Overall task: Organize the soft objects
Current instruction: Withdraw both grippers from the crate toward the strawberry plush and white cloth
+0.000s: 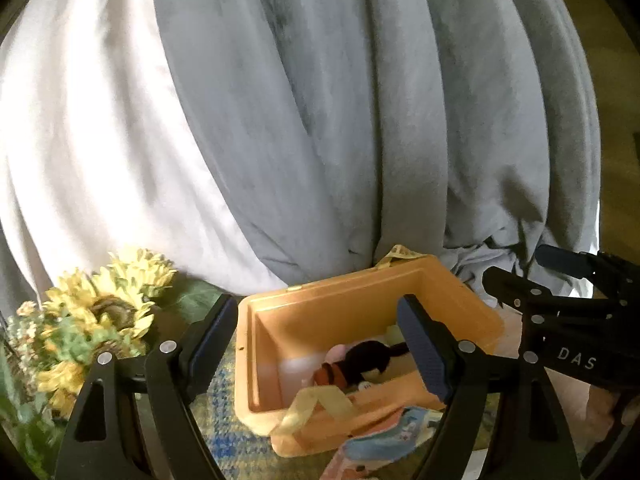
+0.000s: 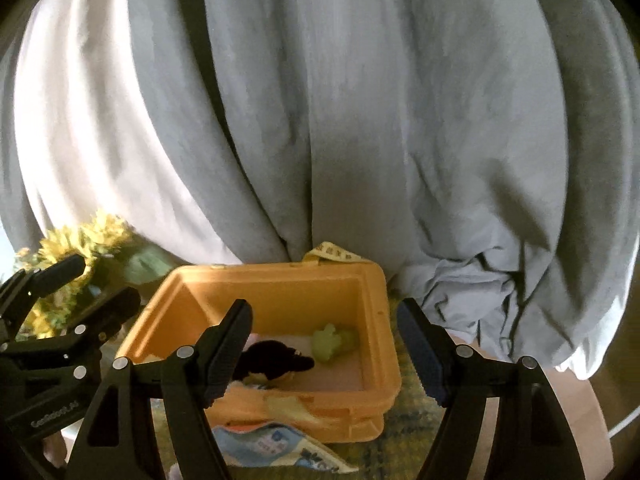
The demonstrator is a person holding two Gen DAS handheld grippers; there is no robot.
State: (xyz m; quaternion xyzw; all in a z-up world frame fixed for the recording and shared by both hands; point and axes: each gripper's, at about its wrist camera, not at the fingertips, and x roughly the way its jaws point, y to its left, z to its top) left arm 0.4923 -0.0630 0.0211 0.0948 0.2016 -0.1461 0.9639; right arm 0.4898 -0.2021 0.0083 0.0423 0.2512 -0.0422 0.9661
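An open orange plastic bin (image 1: 360, 292) (image 2: 280, 284) stands on a patterned cloth. Inside lie a black plush toy (image 1: 370, 360) (image 2: 276, 360), a pale green soft toy (image 2: 334, 342) and a pinkish-white soft item (image 1: 298, 372). My left gripper (image 1: 320, 344) is open and empty, its fingers spread over the bin's near side. My right gripper (image 2: 326, 350) is open and empty above the bin. Each gripper shows in the other's view: the right one (image 1: 532, 272) at the right edge, the left one (image 2: 92, 284) at the left edge.
A large grey and white draped fabric (image 1: 320, 100) (image 2: 360, 120) fills the background behind the bin. Artificial sunflowers (image 1: 108, 304) (image 2: 76, 240) stand to the bin's left. A printed blue and peach cloth (image 1: 384, 440) (image 2: 276, 446) hangs at the bin's front edge.
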